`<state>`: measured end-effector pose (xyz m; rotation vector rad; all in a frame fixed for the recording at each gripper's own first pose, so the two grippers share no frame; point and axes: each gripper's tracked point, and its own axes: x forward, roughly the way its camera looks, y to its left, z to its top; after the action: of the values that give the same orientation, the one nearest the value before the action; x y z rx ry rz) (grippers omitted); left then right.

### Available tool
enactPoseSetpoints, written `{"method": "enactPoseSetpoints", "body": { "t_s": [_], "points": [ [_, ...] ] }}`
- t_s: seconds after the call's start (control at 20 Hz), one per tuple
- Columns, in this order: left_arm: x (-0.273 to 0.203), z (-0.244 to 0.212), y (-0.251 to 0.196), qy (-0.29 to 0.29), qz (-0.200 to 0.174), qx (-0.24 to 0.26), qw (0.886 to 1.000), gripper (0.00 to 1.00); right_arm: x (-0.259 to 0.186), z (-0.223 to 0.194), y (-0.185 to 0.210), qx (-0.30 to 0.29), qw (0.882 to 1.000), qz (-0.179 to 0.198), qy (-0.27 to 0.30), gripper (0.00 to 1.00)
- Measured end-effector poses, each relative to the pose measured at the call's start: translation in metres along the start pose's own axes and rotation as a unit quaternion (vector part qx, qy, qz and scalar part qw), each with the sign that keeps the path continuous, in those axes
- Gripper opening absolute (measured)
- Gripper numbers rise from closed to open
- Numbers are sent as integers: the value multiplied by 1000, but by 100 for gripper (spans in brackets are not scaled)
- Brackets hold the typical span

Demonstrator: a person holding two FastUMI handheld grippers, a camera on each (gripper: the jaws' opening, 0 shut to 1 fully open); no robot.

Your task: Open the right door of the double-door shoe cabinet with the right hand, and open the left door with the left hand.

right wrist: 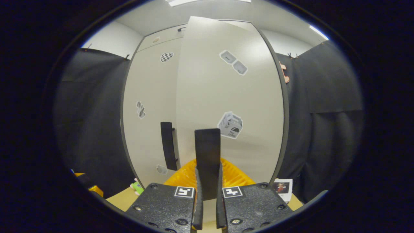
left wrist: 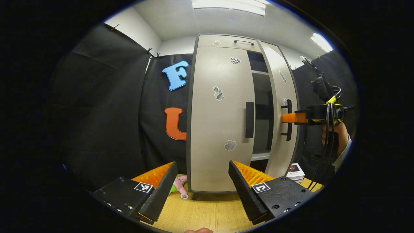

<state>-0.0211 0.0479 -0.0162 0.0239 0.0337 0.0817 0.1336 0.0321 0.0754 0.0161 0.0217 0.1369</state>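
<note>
The double-door shoe cabinet [left wrist: 223,113] stands upright on a wooden floor [left wrist: 207,210] against the black cloth wall. Its right door [left wrist: 279,110] is swung partly outward, showing dark shelves [left wrist: 260,113] behind it, while the left door [left wrist: 220,123] lies flush and closed (small stickers dot both fronts). In the left gripper view the right gripper [left wrist: 292,117], held in a person's hand [left wrist: 336,136], reaches the right door's black handle [left wrist: 288,119]. In the right gripper view the right gripper [right wrist: 207,194] is clamped on that handle [right wrist: 207,155], both fingers pressing its sides. The left gripper [left wrist: 202,187] hangs wide open before the left door, apart from the left door's handle [left wrist: 249,119]. A small plush toy [left wrist: 179,186] lies on the floor at the cabinet's left foot.
</note>
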Motion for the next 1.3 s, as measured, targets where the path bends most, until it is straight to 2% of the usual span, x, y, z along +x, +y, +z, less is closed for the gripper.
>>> {"method": "enactPoseSetpoints", "body": {
  "t_s": [0.35, 0.55, 1.15, 1.3],
  "points": [
    [-4, 8, 2, -10, 15, 3, 1000, 95, -34, -1, -24, 2, 1000, -2, -5, 14],
    [-5, 9, -5, -12, 11, 7, 1000, 95, -53, 0, -41, -1, 1000, -4, 0, 14],
    [6, 5, -48, -9, -31, 5, 999, 95, -85, 1, -85, -10, 1000, -26, 0, 12],
    [11, 4, -57, -8, -43, 4, 999, 95, -94, 3, -104, -13, 999, -45, -2, 13]
  ]
}}
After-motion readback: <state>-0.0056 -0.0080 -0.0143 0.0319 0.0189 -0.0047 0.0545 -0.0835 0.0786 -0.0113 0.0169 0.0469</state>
